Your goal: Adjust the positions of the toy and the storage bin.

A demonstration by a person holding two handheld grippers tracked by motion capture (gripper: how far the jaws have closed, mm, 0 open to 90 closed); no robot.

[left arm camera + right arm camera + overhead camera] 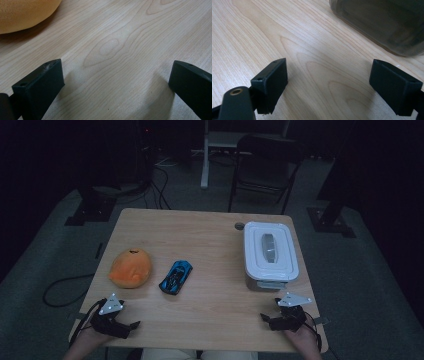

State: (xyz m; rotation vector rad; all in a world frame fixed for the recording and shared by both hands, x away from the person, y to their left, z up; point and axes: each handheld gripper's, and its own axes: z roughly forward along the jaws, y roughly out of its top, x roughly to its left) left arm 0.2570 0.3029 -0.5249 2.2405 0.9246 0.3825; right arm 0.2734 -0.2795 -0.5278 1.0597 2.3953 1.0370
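- The left gripper [116,82] has its two black jaws spread wide apart, with nothing between them but bare wood; it holds nothing.
- In the high view this left gripper [131,326] rests at the near left corner of the table [210,232], held by a hand that comes in from the bottom edge.
- The right gripper [328,82] also has its jaws spread wide, with only wood grain between them; it holds nothing.
- In the high view the right gripper [266,319] rests at the near right corner of the table, a grey three-cornered plate on top of it.
- An orange soft toy [130,267] lies near the left edge of the table, just beyond the left gripper and apart from it; its rounded orange edge [23,13] shows at the upper left of the left gripper view.
- A blue toy car [175,277] lies just right of the orange soft toy, not touching it, about midway across the table's near half.
- A white lidded box [270,254] stands by the right edge of the table, just beyond the right gripper; its dark clear wall [382,22] fills the upper right of the right gripper view.
- The lid is on the box, with a grey handle in its middle.
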